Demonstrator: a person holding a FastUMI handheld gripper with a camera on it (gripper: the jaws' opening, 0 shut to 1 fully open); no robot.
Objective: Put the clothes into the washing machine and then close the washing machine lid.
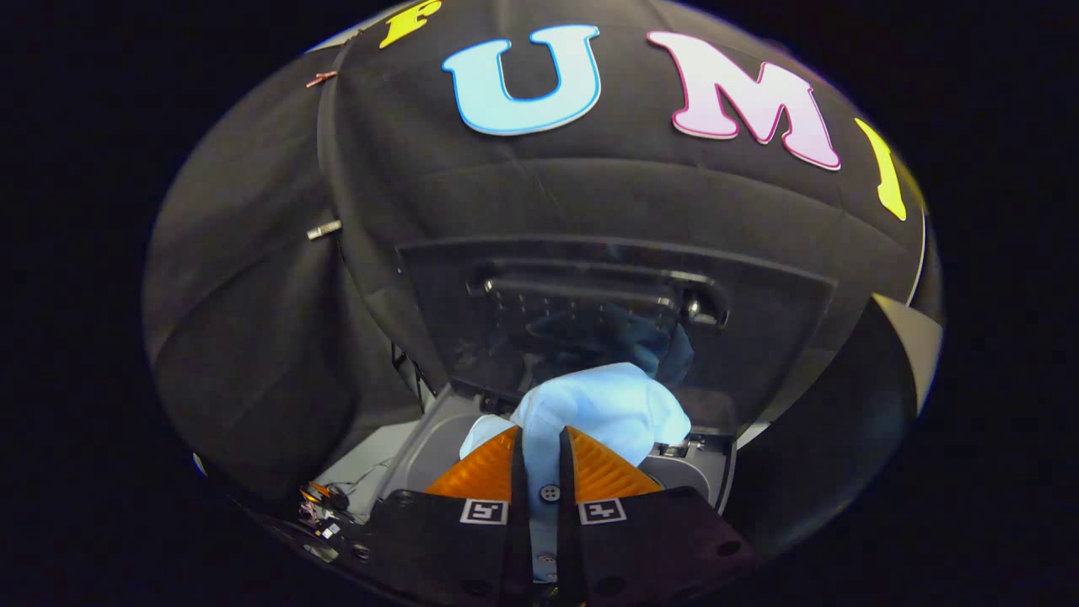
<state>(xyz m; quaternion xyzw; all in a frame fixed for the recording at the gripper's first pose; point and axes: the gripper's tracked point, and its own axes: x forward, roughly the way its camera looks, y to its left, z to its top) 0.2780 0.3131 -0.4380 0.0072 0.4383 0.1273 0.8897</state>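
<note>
Holding a pale blue shirt (pixel 603 409) pinched between both fingers of the tongs (pixel 539 472), I have it bunched up just ahead of the fingertips, with a strip of its buttoned edge running back down the narrow gap between them. The fingers are closed on the cloth; a small button sits right in that gap.

Beyond the shirt stands the washing machine (pixel 421 438), its grey top rim showing to either side of the fingers. Its dark see-through lid (pixel 759 312) is raised and leaning back against the booth wall, so the opening lies below and just ahead of the tongs. I cannot see into the drum itself, since the shirt hides it.

By my judgement the shirt has yet to be let go over the opening, and the lid comes after that.

What worries me is the loose cloth. If I release too near the rim, part of the shirt may drape over the edge, and the lid would then come down on fabric and fail to shut. The strip caught between the fingers could also cling when I open them and drag the shirt back out. A few small loose parts and wires (pixel 324 514) lie off to the left of the tongs.
</note>
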